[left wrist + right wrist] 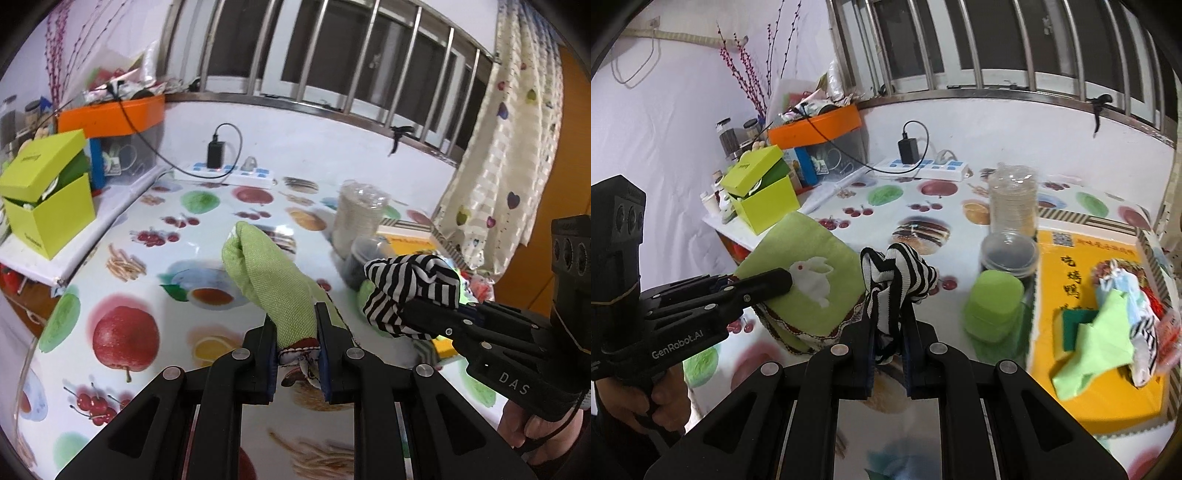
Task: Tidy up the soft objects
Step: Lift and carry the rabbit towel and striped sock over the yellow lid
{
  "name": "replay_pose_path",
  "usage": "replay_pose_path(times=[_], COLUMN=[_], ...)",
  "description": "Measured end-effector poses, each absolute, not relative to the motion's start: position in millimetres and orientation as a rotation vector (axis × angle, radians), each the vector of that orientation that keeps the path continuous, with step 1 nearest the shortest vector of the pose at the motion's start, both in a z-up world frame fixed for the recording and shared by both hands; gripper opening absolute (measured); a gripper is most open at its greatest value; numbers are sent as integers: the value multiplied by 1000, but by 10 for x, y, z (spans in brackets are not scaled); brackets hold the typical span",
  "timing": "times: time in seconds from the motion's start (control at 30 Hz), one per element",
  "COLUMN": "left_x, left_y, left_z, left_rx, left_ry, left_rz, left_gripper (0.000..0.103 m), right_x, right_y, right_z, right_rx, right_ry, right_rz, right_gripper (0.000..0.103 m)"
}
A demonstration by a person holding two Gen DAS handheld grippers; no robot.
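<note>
My left gripper [297, 350] is shut on a green cloth [269, 280] with a red-and-white trimmed edge and holds it above the table. In the right wrist view the same cloth [812, 280] shows a white rabbit print, with the left gripper [775, 282] clamped on it. My right gripper [889, 354] is shut on a black-and-white striped cloth [894, 288], also lifted; it shows in the left wrist view [410, 291] to the right of the green cloth. A yellow tray [1108, 387] at the right holds a light green cloth [1093, 347] and other soft items.
The table has a fruit-print cover [122, 295]. A stack of clear cups [1012, 203], a dark lidded jar [1008, 254] and a green sponge-like block [993, 306] stand beside the tray. A lime box [761, 195], an orange-lidded bin [820, 125] and a power strip [923, 166] line the back.
</note>
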State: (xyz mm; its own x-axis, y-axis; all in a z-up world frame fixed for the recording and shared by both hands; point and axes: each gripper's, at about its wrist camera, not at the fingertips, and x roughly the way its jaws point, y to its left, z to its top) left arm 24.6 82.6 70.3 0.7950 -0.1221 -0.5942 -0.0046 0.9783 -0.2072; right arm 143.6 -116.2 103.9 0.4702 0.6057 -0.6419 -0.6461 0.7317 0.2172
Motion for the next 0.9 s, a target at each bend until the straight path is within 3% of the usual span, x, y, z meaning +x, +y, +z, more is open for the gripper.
replay_pose_path(times=[0.9], left_x=[286], left_y=[60], left_z=[852], left_rx=[-134], left_ry=[645], left_rz=[-236], left_gripper=[16], right_x=[1357], right_y=[-1909], right_z=[1119], right_rx=[15], right_ry=[735], right_rz=[637], right_gripper=[12])
